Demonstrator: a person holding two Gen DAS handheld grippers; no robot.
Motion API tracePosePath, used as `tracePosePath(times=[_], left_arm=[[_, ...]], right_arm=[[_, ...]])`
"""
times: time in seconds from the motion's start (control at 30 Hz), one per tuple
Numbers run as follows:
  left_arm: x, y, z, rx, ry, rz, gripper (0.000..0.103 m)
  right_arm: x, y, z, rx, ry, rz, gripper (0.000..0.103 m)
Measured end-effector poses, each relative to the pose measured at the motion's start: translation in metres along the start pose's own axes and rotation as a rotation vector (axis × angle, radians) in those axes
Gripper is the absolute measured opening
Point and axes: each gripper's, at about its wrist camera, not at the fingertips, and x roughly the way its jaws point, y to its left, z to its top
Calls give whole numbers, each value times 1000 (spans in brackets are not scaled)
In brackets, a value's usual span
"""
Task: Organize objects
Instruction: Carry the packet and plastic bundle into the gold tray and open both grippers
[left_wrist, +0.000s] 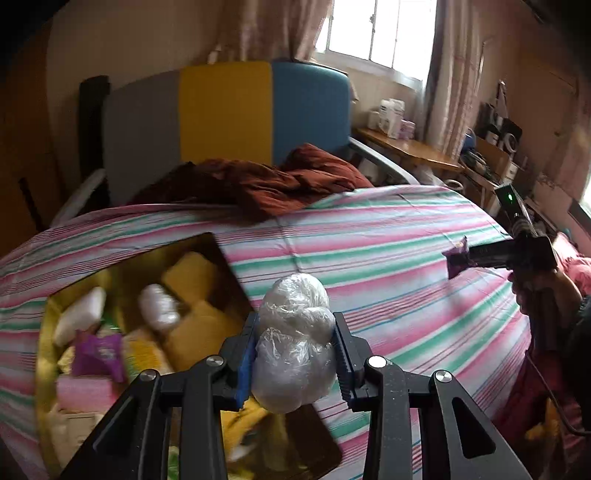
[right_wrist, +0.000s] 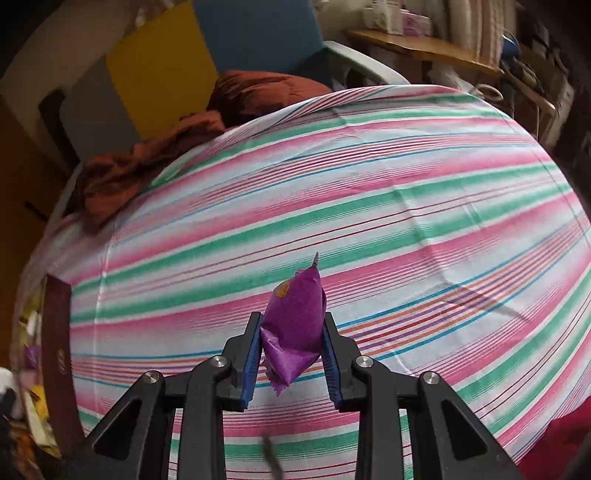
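A: What does the right tool (right_wrist: 291, 354) have between its blue pads (right_wrist: 251, 363)?

B: A purple snack packet (right_wrist: 295, 328). The pads press on both its sides, and its crimped end sticks up past the fingertips.

A: And below it?

B: A bed under a striped sheet (right_wrist: 332, 192), pink, green and white bands, with nothing lying on the middle stretch.

A: Anything at the edges?

B: At the left edge, the dark brown wall of a box (right_wrist: 57, 354), with blurred, bright things beside it. At the far end, a rumpled rust-red blanket (right_wrist: 147, 166), and behind it a headboard (right_wrist: 159, 62) in grey, yellow and blue panels.
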Motion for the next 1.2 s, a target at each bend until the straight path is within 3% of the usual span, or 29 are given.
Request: tracePosePath(times=[0.33, 1.2], left_arm=[[-27, 33, -8, -33, -48, 79, 37], [-52, 86, -32, -133, -67, 155, 37]], right_arm=[[-7, 52, -14, -124, 14, 19, 29], [-50, 250, -89, -429, -7, 398, 29]])
